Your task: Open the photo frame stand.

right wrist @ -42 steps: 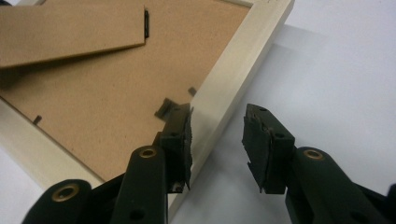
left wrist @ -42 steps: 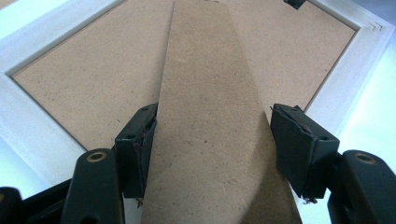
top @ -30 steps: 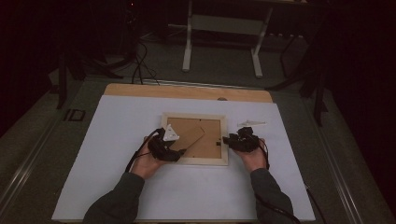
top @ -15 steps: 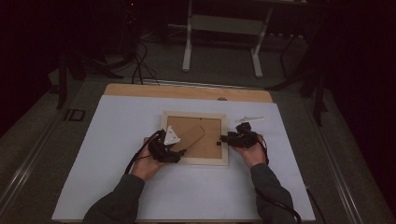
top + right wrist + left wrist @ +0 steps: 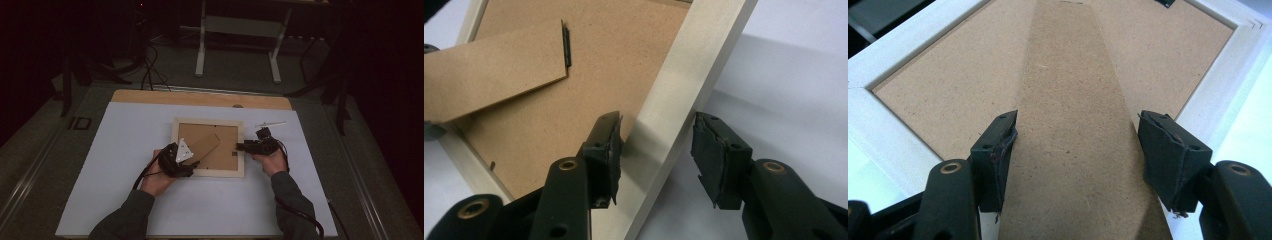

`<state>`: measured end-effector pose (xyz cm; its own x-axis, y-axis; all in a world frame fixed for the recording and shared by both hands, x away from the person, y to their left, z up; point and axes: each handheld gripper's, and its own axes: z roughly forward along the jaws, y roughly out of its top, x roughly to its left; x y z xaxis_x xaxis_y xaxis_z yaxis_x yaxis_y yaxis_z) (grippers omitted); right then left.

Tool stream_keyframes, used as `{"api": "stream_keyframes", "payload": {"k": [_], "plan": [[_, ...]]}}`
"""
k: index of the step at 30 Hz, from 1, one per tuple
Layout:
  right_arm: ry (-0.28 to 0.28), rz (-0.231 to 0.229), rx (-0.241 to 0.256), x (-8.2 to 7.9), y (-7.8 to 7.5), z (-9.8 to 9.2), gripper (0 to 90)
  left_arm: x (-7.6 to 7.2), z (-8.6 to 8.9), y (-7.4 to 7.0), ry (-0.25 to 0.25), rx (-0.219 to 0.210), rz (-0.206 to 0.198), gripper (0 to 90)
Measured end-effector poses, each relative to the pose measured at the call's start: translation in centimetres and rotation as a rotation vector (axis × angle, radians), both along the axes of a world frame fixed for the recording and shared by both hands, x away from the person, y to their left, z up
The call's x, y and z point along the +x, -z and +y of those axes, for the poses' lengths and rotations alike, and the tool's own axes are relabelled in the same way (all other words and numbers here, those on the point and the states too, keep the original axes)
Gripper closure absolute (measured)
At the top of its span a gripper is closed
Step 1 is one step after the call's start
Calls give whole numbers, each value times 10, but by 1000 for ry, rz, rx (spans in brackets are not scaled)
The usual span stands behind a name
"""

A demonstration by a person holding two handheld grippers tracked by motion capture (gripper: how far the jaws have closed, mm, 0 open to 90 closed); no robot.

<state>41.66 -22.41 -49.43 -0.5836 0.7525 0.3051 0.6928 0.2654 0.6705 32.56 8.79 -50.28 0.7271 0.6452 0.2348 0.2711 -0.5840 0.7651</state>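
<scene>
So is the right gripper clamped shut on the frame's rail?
No, the right gripper straddles the frame's side rail with its jaws open, a gap on the outer side.

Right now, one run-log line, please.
left gripper: open astride stand flap | right gripper: open astride frame rail | picture frame: face-down

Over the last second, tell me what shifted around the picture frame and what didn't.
The right gripper slid in from beside the picture frame until its open jaws straddle the frame's right rail. The left gripper stayed open over the easel stand. The frame stayed face down on the white mat.
</scene>
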Motion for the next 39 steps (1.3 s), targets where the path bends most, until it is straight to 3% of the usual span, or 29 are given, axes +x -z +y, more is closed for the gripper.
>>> {"api": "stream_keyframes", "payload": {"k": [10,18,23,28,32,36,39], "plan": [[-5,31,2,7,-2,0,513,-5,-1,1,8,15,-53,368],[-23,89,97,12,1,-6,521,-9,-1,1,15,19,-94,367],[-25,97,96,12,0,-8,558,-8,1,2,17,5,-85,367],[-16,104,128,9,0,-10,572,-8,2,3,19,-10,-83,367],[-12,94,129,7,-1,-10,575,-6,4,3,21,-31,-54,363],[-3,86,135,6,-1,-9,581,-5,3,6,21,0,-48,344],[1,84,135,5,-1,-9,582,-4,3,6,18,-18,-38,335]]}}
